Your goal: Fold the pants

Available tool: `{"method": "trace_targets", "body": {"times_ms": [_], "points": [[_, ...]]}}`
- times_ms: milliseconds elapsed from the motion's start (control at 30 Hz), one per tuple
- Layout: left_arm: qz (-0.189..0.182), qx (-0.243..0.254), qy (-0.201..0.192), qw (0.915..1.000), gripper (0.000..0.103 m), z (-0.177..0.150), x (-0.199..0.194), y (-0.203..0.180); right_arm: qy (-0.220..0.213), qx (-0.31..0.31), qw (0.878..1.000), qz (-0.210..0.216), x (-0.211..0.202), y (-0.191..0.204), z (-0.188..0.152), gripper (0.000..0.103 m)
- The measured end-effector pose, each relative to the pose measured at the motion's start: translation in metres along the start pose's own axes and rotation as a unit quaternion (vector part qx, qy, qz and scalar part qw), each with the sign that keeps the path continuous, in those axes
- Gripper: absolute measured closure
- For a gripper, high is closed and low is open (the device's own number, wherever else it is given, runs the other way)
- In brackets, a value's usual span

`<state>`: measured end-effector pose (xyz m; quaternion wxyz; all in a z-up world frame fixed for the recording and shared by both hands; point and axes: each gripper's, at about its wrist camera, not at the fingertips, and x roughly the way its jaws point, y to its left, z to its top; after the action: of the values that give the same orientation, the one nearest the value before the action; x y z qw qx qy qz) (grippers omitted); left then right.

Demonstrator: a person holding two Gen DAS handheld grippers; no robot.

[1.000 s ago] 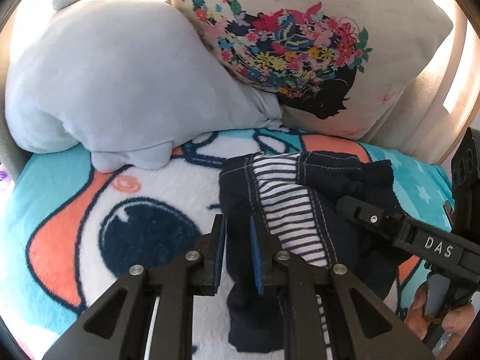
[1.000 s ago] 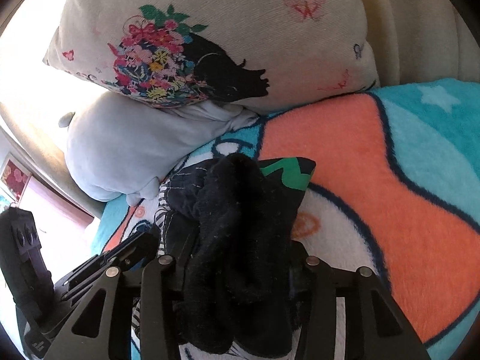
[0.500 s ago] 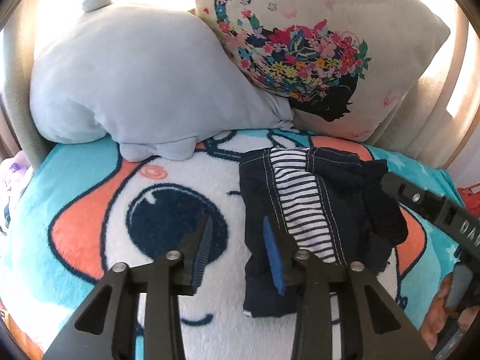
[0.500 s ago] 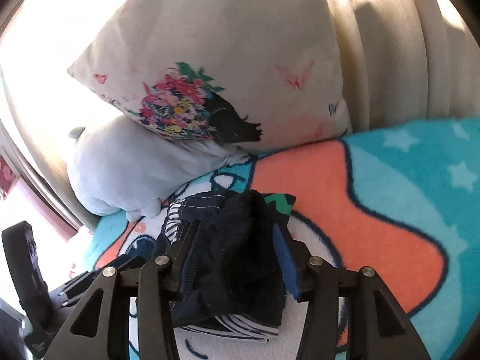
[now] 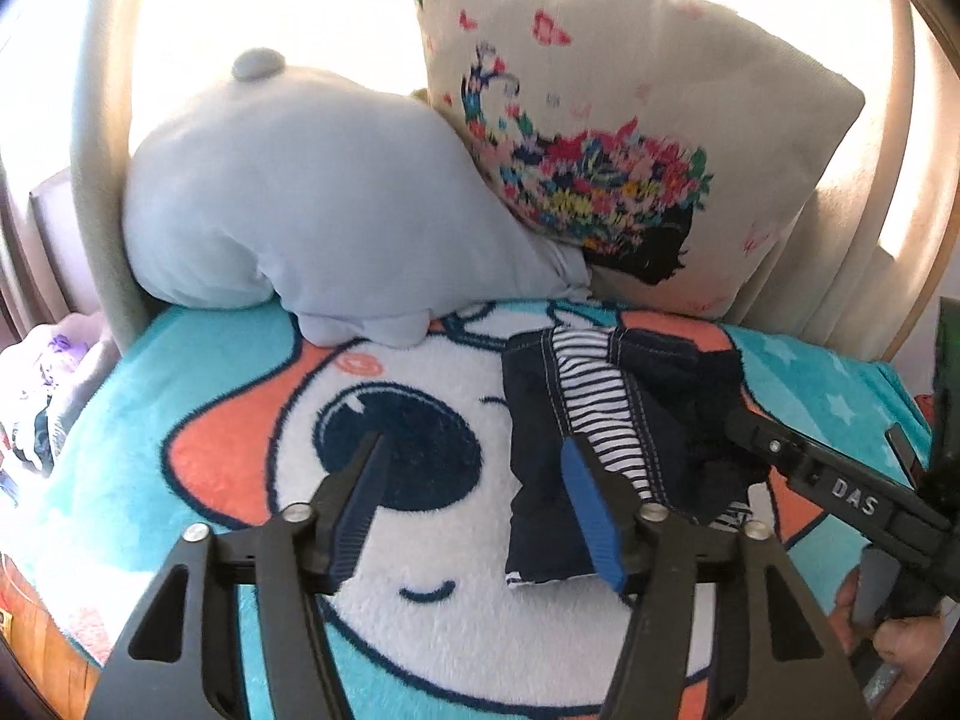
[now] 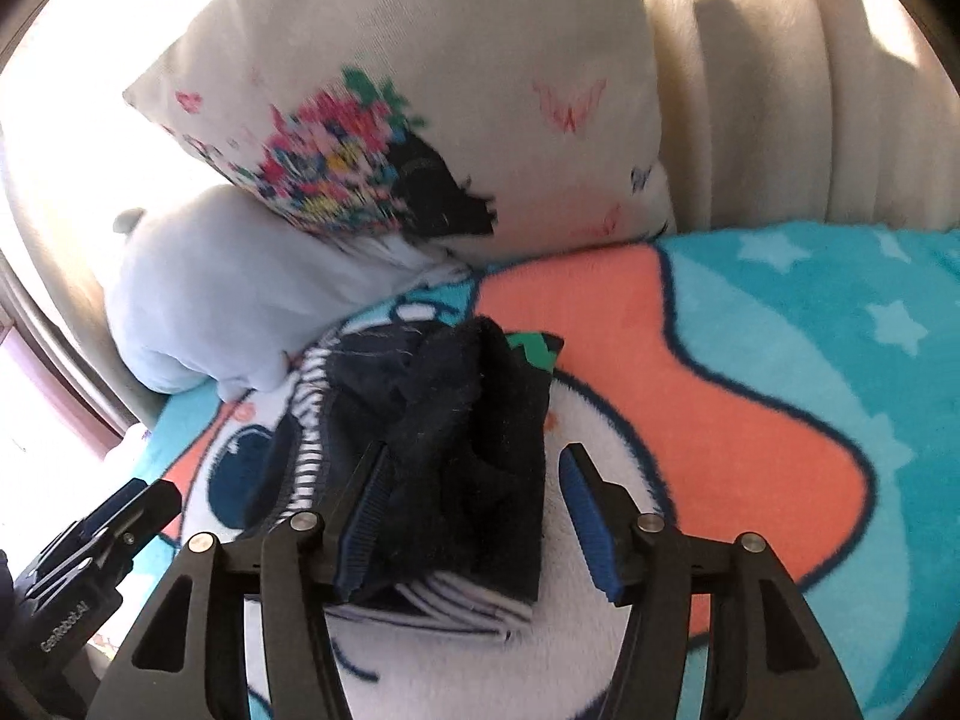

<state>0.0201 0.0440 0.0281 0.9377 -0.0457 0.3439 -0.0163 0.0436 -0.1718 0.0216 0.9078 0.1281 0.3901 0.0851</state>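
Folded pants [image 5: 606, 420], dark, laid on blanket [image 5: 210, 360]; released by left gripper [image 5: 480, 492] and right gripper [image 6: 468, 510], jaws just opened and drawn back; fold judged complete.

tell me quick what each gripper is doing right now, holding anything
Left gripper: open, jaws just widened, holding nothing.
Right gripper: open, jaws just widened, the folded pants lie loose between them.

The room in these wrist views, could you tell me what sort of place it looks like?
Probably a bedroom or child's room: a fleece cartoon blanket covers a soft seat or bed, with a floral cushion and a grey plush pillow behind the folded pants.
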Motion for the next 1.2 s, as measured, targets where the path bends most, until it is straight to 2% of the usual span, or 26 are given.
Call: {"method": "trace_targets", "body": {"times_ms": [33, 100, 233, 667, 867, 1000, 1200], "points": [[0.003, 0.0, -0.009, 1.0, 0.03, -0.001, -0.006, -0.001, -0.005, -0.001, 1.0, -0.001, -0.005, 0.002, -0.001, 0.04], [0.005, -0.003, -0.025, 0.9997, 0.024, -0.003, -0.017, -0.001, -0.017, -0.005, 1.0, -0.004, -0.018, 0.006, -0.006, 0.04], [0.015, -0.004, -0.049, 0.9987, 0.018, -0.005, -0.034, -0.001, -0.034, -0.026, 0.999, -0.014, -0.036, 0.018, -0.015, 0.038], [0.023, -0.012, -0.079, 0.9966, 0.011, -0.009, -0.058, 0.001, -0.044, -0.083, 0.995, -0.035, -0.049, 0.042, -0.034, 0.035], [0.072, -0.013, -0.111, 0.9911, 0.003, -0.012, -0.07, 0.001, -0.042, -0.097, 0.994, -0.036, -0.049, 0.049, -0.037, 0.034], [0.094, -0.018, -0.111, 0.9892, 0.001, -0.014, -0.07, 0.005, -0.037, -0.106, 0.993, -0.038, -0.044, 0.054, -0.039, 0.034], [0.036, -0.026, -0.05, 0.9978, 0.0, -0.015, -0.047, 0.012, -0.022, -0.121, 0.992, -0.042, -0.034, 0.062, -0.044, 0.033]]}}
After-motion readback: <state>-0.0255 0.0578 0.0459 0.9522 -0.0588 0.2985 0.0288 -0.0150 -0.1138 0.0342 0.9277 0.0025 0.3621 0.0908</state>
